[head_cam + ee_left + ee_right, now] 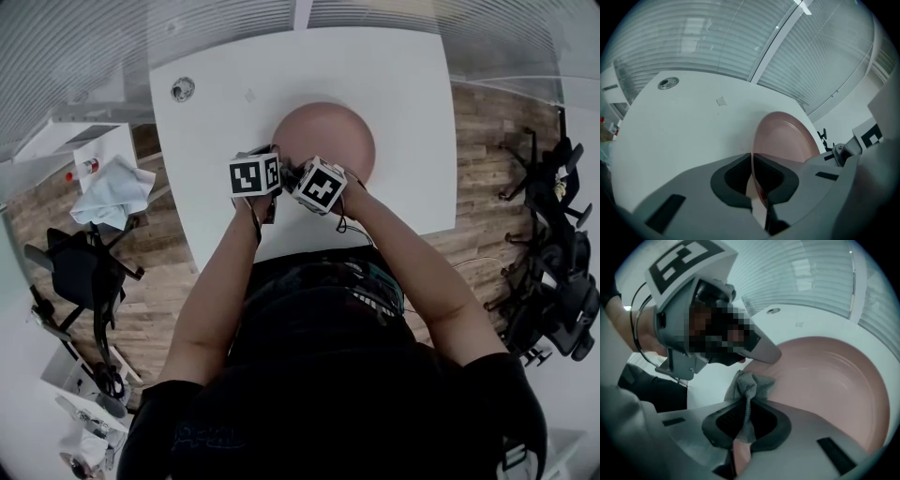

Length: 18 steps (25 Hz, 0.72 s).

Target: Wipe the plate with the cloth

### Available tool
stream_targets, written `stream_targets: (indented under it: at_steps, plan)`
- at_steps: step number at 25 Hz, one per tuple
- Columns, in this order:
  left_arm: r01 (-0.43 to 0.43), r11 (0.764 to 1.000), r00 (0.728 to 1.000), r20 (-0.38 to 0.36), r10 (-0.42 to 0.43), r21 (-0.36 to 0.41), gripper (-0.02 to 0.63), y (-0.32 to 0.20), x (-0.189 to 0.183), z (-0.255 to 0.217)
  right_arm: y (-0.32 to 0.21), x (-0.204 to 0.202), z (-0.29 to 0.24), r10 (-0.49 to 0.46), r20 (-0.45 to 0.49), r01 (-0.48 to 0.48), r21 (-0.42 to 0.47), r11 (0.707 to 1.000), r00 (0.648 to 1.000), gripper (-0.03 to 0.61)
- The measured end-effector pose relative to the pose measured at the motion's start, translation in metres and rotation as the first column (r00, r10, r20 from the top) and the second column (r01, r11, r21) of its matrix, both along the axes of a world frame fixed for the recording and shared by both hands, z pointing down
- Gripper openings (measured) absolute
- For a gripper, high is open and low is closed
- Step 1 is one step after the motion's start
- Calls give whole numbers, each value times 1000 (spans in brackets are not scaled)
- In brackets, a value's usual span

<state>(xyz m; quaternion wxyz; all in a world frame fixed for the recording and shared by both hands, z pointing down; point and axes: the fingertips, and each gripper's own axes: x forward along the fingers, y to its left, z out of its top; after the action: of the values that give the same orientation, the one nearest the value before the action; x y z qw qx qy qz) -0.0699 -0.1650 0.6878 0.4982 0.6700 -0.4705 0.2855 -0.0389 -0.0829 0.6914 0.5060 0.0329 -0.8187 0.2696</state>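
Note:
A pink plate [330,131] lies on the white table [394,84], just beyond both grippers. My left gripper [277,157] is shut on the plate's near-left rim; in the left gripper view the rim [785,138] runs edge-on between the closed jaws [752,158]. My right gripper [302,167] sits close beside it, shut on a bunched grey cloth [752,385]. The cloth sticks out of the jaws [746,405] and touches the plate's inner surface [834,380] near the rim. The left gripper's body [761,350] crosses the right gripper view's upper left.
A round metal grommet [183,89] and a small tag [721,101] are on the table's far left part. A side stand at the left holds a light blue cloth [112,192] and a red-capped bottle [84,169]. Black office chairs [562,253] stand at the right.

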Motion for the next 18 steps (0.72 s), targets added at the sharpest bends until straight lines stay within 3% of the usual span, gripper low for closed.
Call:
stream_targets:
  at_steps: [5,9,14,18]
  plan:
    - [2,1000,1000,3,-2,4,28,0,-1,0,20,24,1,-101,-50,99,-30,995,994,35]
    - [0,1000,1000,4,0,3,28,-1,1,1,29,61,5,-144,-159,142,-24,990,977,35]
    - [-7,1000,1000,5,7,5,28,0,2,0,20,104,10,-159,-309,174,19,985,938,35]
    - [-13,1000,1000,11,13,9,29,-1,1,0,-8,129,12,-101,-381,145,89,985,919,37]
